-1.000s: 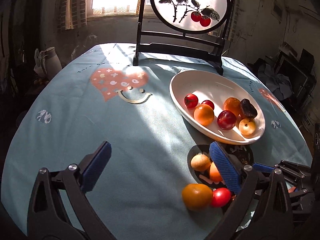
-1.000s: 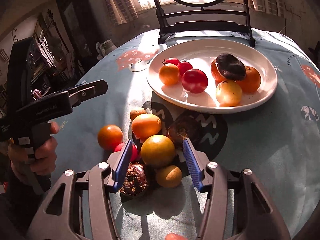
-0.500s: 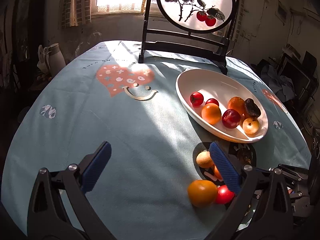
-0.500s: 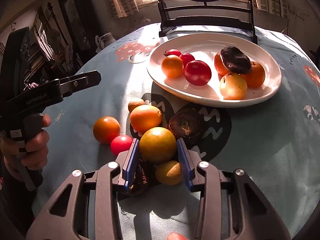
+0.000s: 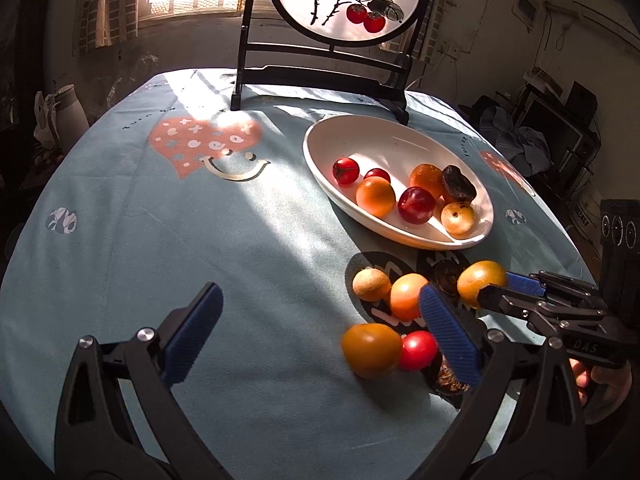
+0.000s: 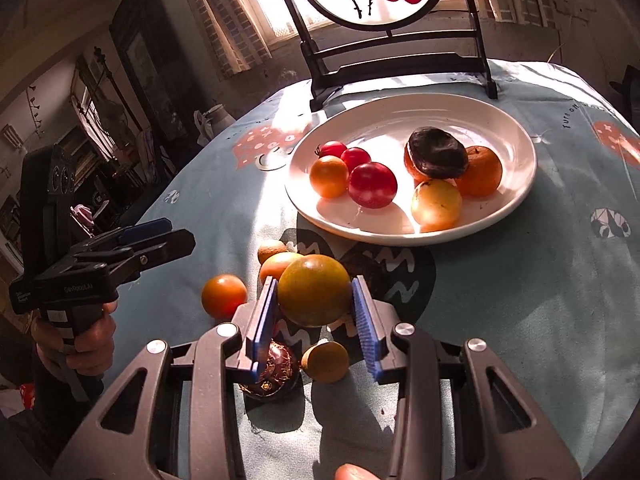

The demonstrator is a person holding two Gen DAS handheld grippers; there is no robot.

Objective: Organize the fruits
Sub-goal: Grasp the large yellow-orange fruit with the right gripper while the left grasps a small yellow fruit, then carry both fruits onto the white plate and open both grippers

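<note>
At the bottom centre of the right wrist view, the right gripper (image 6: 314,312) was clamped on a yellow-green orange (image 6: 314,295), both blue pads against its sides, seemingly lifted off the cloth. The left gripper (image 5: 320,336) gaped wide over bare tablecloth (image 5: 160,240), holding nothing. Loose fruit crowded just below and left: a brown fruit (image 6: 325,361), a tomato (image 6: 223,296). Farther up, the white plate (image 6: 516,184) carried more fruit.

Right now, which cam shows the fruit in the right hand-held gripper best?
Right wrist: the yellow-orange fruit sits centred between the right hand-held gripper's blue pads, whole outline visible. Left wrist shows the same fruit small at the right, side-on, its lower edge hidden behind the gripper finger.
</note>
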